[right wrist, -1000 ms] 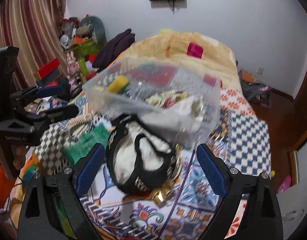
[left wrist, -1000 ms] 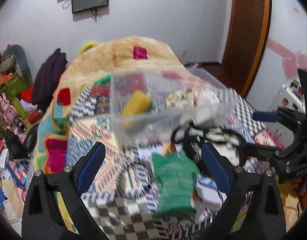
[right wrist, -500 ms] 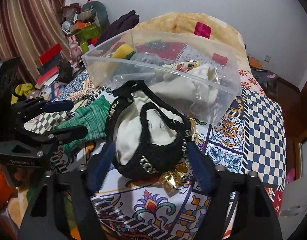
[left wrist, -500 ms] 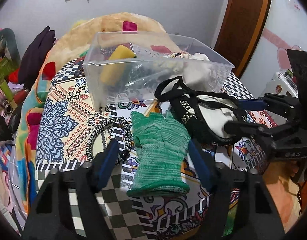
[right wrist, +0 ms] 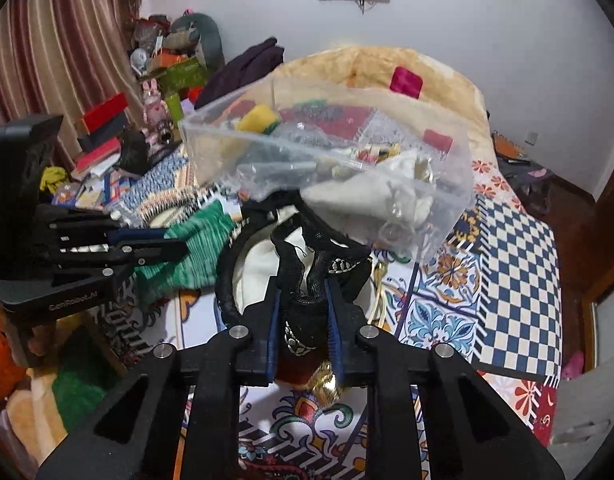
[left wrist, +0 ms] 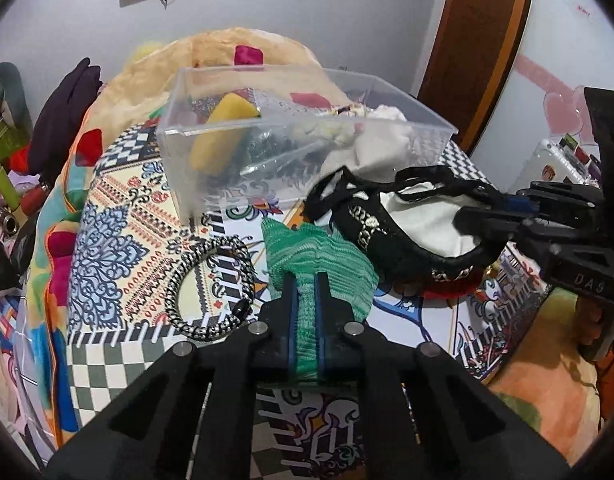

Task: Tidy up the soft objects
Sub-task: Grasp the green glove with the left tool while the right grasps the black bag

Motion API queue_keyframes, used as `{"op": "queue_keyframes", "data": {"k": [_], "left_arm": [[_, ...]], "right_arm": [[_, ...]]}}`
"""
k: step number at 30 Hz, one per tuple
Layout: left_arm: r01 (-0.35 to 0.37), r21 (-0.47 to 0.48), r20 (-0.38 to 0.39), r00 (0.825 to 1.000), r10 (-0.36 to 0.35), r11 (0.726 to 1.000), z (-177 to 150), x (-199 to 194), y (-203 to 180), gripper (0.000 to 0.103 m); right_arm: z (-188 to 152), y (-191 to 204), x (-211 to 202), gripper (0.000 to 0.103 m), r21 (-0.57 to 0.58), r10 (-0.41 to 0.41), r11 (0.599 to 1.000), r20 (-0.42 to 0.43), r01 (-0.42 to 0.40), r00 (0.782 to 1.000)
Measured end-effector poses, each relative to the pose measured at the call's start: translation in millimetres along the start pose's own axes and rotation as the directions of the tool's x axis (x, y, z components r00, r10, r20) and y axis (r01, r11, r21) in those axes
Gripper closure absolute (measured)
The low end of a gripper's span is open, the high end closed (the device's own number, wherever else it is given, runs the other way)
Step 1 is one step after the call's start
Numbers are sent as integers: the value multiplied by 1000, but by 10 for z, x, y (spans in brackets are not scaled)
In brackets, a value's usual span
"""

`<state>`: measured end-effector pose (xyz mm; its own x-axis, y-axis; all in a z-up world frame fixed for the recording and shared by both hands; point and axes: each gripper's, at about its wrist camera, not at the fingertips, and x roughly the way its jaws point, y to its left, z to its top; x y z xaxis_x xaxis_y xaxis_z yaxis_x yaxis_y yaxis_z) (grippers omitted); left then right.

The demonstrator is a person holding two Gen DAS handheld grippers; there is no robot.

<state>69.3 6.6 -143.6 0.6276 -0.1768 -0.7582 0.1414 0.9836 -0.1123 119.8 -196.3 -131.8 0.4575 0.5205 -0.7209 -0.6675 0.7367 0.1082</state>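
Nearest the cameras, both grippers are clamped on fabric. The left gripper [left wrist: 306, 320] pinches the cuff end of the green knit glove [left wrist: 319, 256], which lies on the patterned bedspread [left wrist: 119, 240]. The right gripper [right wrist: 301, 320] pinches the black-trimmed pouch [right wrist: 263, 264], just beside the glove. A black-and-white braided cord [left wrist: 211, 284] lies loose to the left, ungripped. Beyond these 3 items stands the clear plastic bin [left wrist: 175, 168], already holding a yellow sponge [left wrist: 223, 132] and white cloth [left wrist: 383, 144]. Judgement: partly complete; 2 items gripped, none of the 3 binned.
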Motion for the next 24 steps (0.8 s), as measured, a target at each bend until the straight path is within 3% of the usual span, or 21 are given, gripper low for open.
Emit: {"op": "queue_keyframes", "data": {"k": [11,24], "left_arm": [[-15,-12,148,989,16,1000,237,-462,65,98],[0,-70,320,947,23,998,770,-855,266,98]], "right_arm": [[290,82,-448,87,-20,-9,1000,172,13,985],[806,109,-774,87,-24,-23,999,376,35,926]]}}
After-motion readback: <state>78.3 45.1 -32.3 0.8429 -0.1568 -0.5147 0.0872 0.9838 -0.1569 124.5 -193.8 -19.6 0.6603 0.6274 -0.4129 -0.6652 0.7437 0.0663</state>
